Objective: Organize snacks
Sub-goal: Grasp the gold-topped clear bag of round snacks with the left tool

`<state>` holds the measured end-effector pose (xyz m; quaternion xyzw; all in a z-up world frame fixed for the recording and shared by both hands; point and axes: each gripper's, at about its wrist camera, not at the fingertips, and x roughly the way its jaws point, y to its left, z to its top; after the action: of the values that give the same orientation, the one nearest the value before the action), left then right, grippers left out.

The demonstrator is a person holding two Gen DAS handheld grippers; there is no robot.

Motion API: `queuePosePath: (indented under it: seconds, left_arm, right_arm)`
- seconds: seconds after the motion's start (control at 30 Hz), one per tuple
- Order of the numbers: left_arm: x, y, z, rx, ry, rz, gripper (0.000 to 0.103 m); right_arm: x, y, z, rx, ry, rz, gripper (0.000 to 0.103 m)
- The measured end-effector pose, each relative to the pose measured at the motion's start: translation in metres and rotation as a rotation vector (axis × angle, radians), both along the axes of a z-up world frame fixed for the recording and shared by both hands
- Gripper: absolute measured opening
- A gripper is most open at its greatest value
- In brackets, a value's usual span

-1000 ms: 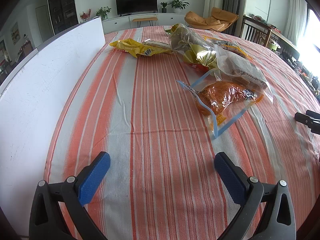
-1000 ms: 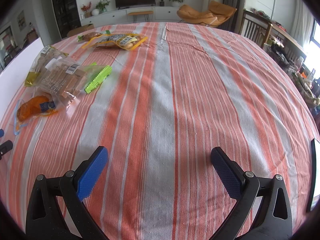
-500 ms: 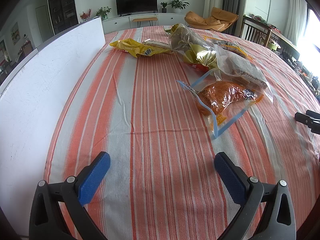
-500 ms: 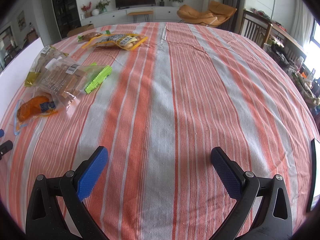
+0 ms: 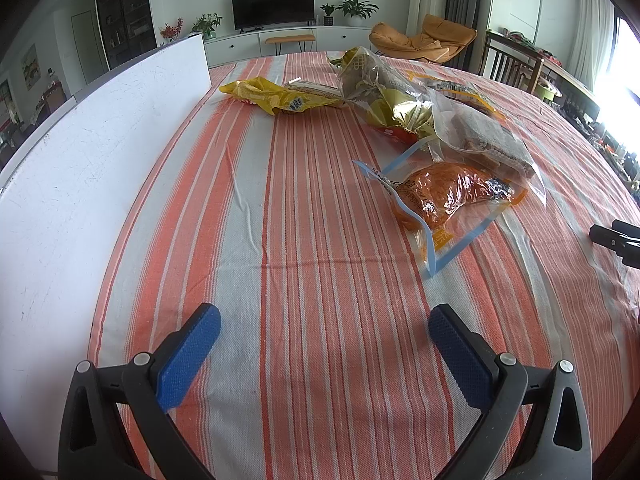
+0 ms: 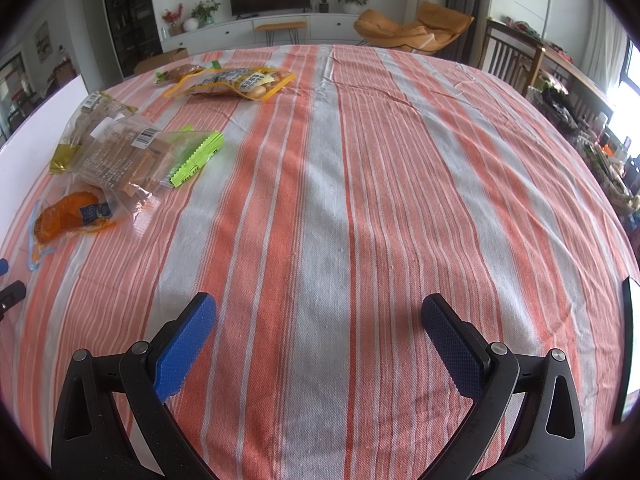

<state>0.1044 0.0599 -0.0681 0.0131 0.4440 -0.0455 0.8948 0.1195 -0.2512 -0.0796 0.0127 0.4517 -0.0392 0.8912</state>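
At the far left of the left claw [image 5: 324,334] a white board [image 5: 92,152] stands upright along the counter [image 5: 312,216] edge, perhaps as a backstop against which snacks could be lined up. The left claw itself is released, its blue pads wide apart over bare striped cloth, grasping nothing.

Ahead and slightly left of it lies a yellow snack bag [image 5: 272,96]. Ahead and to its right sits the cluster: a gold packet [image 5: 396,110], a clear bag of brown bars [image 5: 480,136] leaning over it, and nearest the claw, a blue-edged zip pouch with orange filling [image 5: 448,196], mouth gaping toward the claw. That open mouth looks like the reason the claw faces it: sealing or loading the pouch seems the likely first step, though nothing is gripped yet.

Further right, the right claw [image 6: 316,326] is likewise released and empty, with the same cluster well off to its left. A green-edged bag [image 6: 196,156] lies beside the brown bars, and a yellow-rimmed nut pouch [image 6: 236,82] lies far ahead on its left.

Against the earlier frames nothing differs: both claws hold their places, and no snack has shifted.
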Motion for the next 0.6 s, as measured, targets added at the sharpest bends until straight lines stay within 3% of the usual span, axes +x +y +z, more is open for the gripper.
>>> queuePosePath:
  seconds: [0.17, 0.23, 0.3, 0.37, 0.47, 0.6]
  left_arm:
    - [0.001, 0.000, 0.000, -0.009, 0.005, -0.005, 0.103]
    - [0.007, 0.003, 0.007, -0.066, 0.029, 0.006, 0.102]
    - [0.019, 0.006, 0.028, -0.176, 0.010, 0.001, 0.102]
    - [0.041, 0.000, 0.056, -0.225, -0.023, 0.004, 0.102]
    - [0.091, -0.019, 0.086, -0.226, -0.037, -0.023, 0.102]
    - [0.171, -0.036, 0.074, -0.187, 0.052, 0.049, 0.102]
  right_arm:
    - [0.000, 0.000, 0.000, 0.000, 0.000, 0.000, 0.103]
    - [0.000, 0.000, 0.000, 0.000, 0.000, 0.000, 0.103]
    - [0.000, 0.000, 0.000, 0.000, 0.000, 0.000, 0.103]
    - [-0.001, 0.000, 0.000, 0.000, 0.000, 0.000, 0.103]
    - [0.000, 0.000, 0.000, 0.000, -0.001, 0.000, 0.103]
    - [0.000, 0.000, 0.000, 0.000, -0.001, 0.000, 0.103]
